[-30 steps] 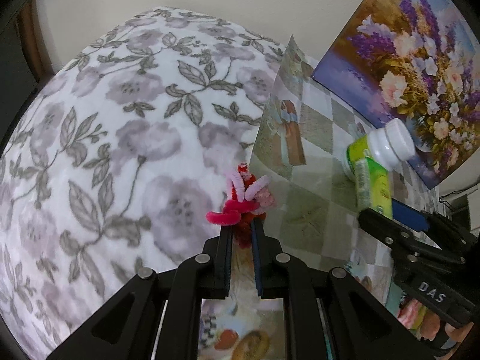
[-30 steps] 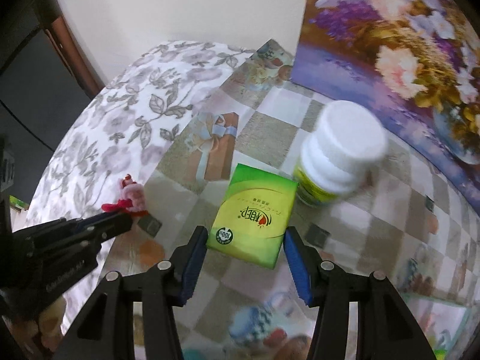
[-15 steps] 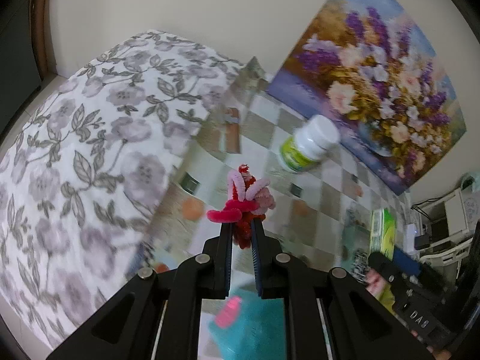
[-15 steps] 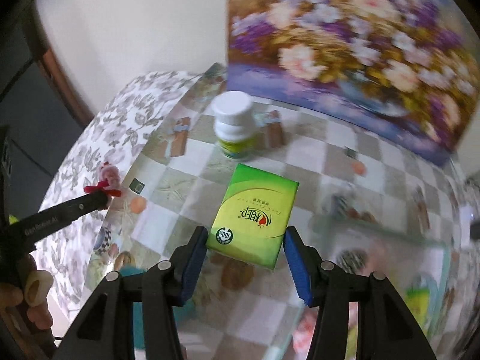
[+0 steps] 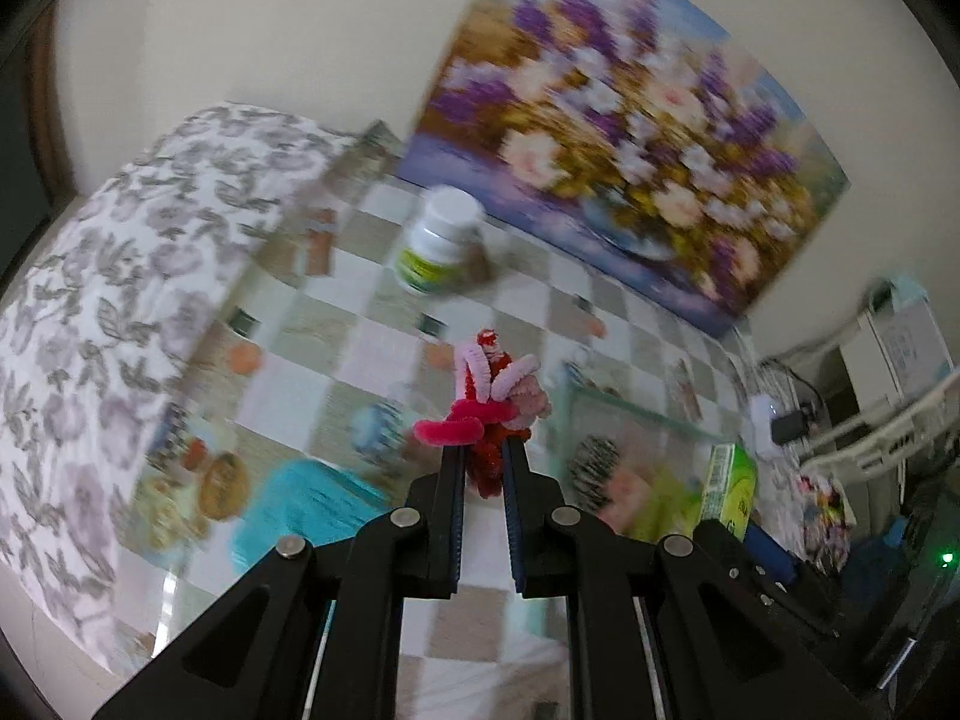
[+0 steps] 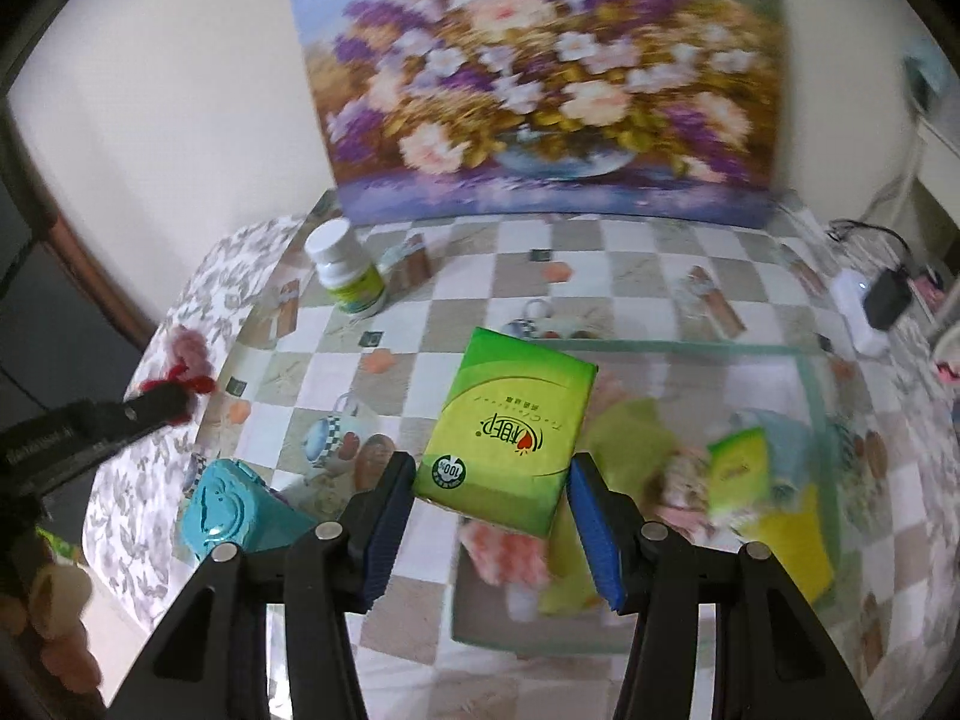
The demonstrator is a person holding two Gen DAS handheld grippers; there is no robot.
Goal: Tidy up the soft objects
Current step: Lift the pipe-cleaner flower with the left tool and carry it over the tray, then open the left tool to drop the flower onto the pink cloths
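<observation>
Carrying: left gripper clamps a fuzzy toy | right gripper grips a tissue pack | change: both have swung from the flowered cloth toward the clear bin at 3 o'clock | drop-off likely next.

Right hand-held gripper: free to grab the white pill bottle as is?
Probably not. The right hand-held gripper is already clamped on the green tissue pack, which fills its jaws; the white pill bottle stands unobstructed.
</observation>
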